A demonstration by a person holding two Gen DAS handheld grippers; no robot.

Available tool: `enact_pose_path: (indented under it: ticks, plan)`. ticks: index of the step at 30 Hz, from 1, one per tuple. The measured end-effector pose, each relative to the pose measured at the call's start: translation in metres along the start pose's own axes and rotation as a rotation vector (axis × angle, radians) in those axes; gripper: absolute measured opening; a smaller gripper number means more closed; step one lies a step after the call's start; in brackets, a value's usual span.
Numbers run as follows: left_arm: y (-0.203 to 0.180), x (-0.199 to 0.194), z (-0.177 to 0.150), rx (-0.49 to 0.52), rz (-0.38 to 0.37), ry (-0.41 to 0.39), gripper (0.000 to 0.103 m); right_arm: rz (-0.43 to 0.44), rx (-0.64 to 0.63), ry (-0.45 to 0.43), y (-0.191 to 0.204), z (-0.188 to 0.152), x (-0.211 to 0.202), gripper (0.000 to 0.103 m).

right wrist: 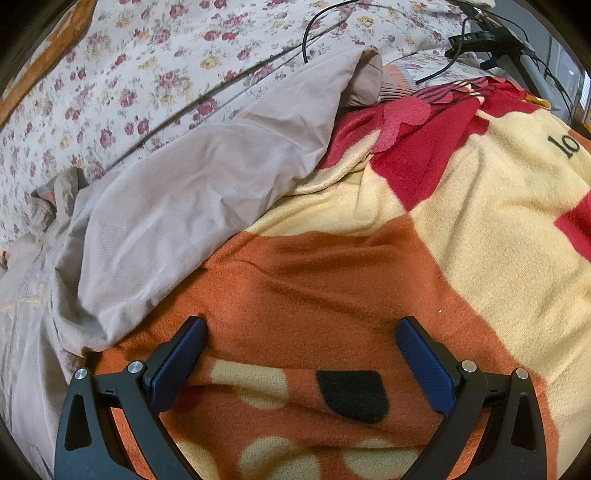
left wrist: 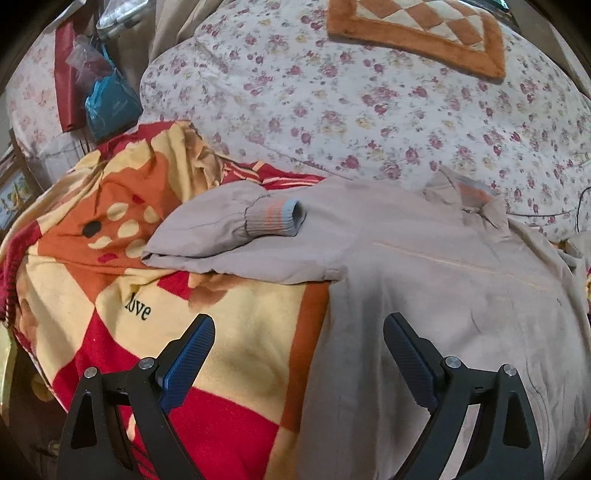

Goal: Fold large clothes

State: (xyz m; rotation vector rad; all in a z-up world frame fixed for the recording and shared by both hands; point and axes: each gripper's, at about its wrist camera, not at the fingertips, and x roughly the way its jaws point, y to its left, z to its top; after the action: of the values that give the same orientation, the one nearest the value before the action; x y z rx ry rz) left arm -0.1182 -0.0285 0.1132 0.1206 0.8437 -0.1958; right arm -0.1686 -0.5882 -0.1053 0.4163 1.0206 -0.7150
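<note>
A large beige jacket (left wrist: 424, 280) lies spread on the bed. One sleeve (left wrist: 221, 232) is folded across, its striped ribbed cuff (left wrist: 280, 218) resting on the jacket body; the collar (left wrist: 469, 199) is at the far side. My left gripper (left wrist: 299, 325) is open and empty, hovering over the jacket's near left edge. In the right wrist view the other sleeve (right wrist: 207, 192) stretches away to its cuff (right wrist: 391, 86). My right gripper (right wrist: 301, 328) is open and empty over the blanket, right of that sleeve.
A red, orange and cream blanket (left wrist: 110, 258) (right wrist: 443, 229) lies under the jacket. A floral bedsheet (left wrist: 332, 103) covers the far bed, with an orange patchwork mat (left wrist: 417, 29). Bags (left wrist: 107, 99) hang at far left. Black cables and a device (right wrist: 491, 40) lie at far right.
</note>
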Motion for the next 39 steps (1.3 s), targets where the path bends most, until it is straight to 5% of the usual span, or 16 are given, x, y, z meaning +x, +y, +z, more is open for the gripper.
enact_pose_path:
  ticks: [9, 14, 18, 30, 39]
  plan:
    - [-0.021, -0.011, -0.004, 0.027, -0.013, -0.011, 0.093, -0.017, -0.017, 0.014, 0.004, -0.003, -0.013, 0.103]
    - [-0.027, -0.021, -0.006, 0.043, -0.026, -0.032, 0.093, -0.023, -0.013, 0.027, 0.011, -0.019, -0.055, 0.103]
    - [-0.029, -0.028, -0.009, 0.036, -0.052, -0.037, 0.093, -0.008, -0.059, -0.045, 0.028, -0.035, -0.106, 0.103]
    - [-0.038, -0.045, -0.011, 0.040, -0.087, -0.055, 0.093, 0.120, -0.166, -0.105, 0.118, -0.058, -0.186, 0.103]
    - [-0.044, -0.041, -0.009, 0.044, -0.088, -0.056, 0.093, 0.167, -0.247, -0.113, 0.182, -0.054, -0.191, 0.103]
